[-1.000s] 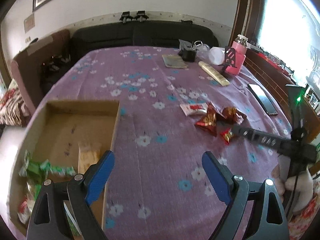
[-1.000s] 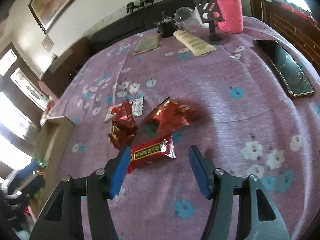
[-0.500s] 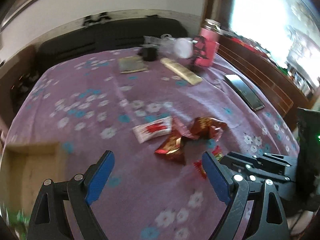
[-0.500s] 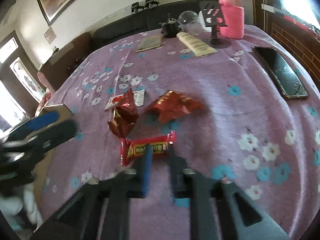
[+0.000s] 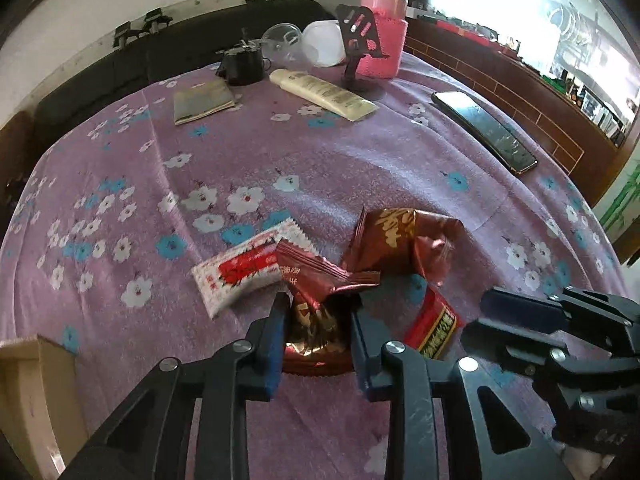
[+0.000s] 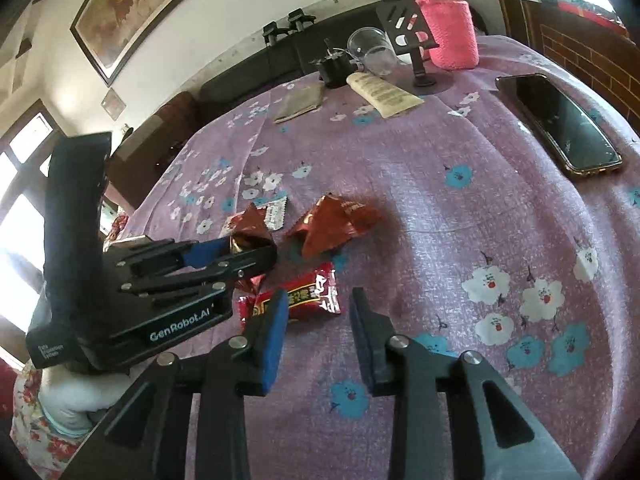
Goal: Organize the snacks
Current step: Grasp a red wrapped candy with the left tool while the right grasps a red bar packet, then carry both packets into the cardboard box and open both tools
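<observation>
Several snacks lie on the purple flowered cloth. My left gripper (image 5: 318, 320) is shut on a dark red foil snack packet (image 5: 320, 300), which also shows in the right wrist view (image 6: 250, 236) between the left gripper's fingers (image 6: 224, 258). A white-and-red packet (image 5: 244, 266) lies just left of it. A crumpled brown-red bag (image 5: 404, 236) lies behind it. A red bar snack (image 6: 300, 298) lies flat just ahead of my right gripper (image 6: 318, 312), whose jaws stand narrowly apart with nothing between them. The bar touches the left fingertip.
A cardboard box corner (image 5: 28, 364) sits at the left. A phone (image 6: 560, 124) lies at the right edge. At the back stand a pink bottle (image 6: 452, 32), a black stand (image 6: 416, 36), a tube (image 6: 384, 94), a cup (image 6: 368, 46) and a booklet (image 5: 204, 100).
My left gripper swung right from the box to the snack pile and closed on the dark red packet. My right gripper closed near the red bar, then opened slightly.
</observation>
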`<state>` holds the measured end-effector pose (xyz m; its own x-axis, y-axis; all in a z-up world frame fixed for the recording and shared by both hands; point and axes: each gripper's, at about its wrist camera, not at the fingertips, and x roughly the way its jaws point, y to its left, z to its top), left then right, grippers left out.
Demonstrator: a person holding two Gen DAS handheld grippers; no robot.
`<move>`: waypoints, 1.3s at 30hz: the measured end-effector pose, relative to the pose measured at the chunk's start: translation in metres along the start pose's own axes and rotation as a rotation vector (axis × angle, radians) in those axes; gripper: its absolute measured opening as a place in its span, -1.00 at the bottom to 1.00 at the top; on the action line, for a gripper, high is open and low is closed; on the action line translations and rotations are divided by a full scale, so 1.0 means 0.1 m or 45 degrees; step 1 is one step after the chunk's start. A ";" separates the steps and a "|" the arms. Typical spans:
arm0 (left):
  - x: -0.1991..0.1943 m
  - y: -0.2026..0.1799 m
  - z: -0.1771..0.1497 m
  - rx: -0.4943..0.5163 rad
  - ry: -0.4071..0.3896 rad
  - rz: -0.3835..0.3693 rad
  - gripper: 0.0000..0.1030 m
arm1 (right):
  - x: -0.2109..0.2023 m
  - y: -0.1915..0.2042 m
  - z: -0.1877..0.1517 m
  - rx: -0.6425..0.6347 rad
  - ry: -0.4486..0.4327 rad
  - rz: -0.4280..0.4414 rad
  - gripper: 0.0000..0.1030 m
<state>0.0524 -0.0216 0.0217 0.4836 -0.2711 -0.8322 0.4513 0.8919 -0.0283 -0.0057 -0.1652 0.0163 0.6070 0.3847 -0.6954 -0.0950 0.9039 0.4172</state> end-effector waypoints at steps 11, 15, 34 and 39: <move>-0.75 0.24 -0.36 -0.150 -0.159 0.004 -0.47 | 0.05 0.06 -0.02 0.058 0.077 0.065 -0.17; -1.13 0.32 -0.54 -0.163 -0.237 0.103 -0.46 | 0.16 0.16 0.02 0.097 0.142 -0.001 -0.12; -1.87 1.00 -1.33 -0.429 -0.342 0.235 -0.46 | 0.23 0.62 0.00 -0.006 0.109 -0.243 -0.65; -2.04 1.30 -1.59 -0.529 -0.359 0.297 -0.46 | 0.04 1.10 -0.02 -0.112 0.081 -0.049 -0.65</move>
<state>-0.1070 0.2070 0.0993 0.7430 -0.0846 -0.6639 0.0016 0.9922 -0.1246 -0.0157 -0.0639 0.0582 0.5608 0.3580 -0.7466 -0.1432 0.9300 0.3384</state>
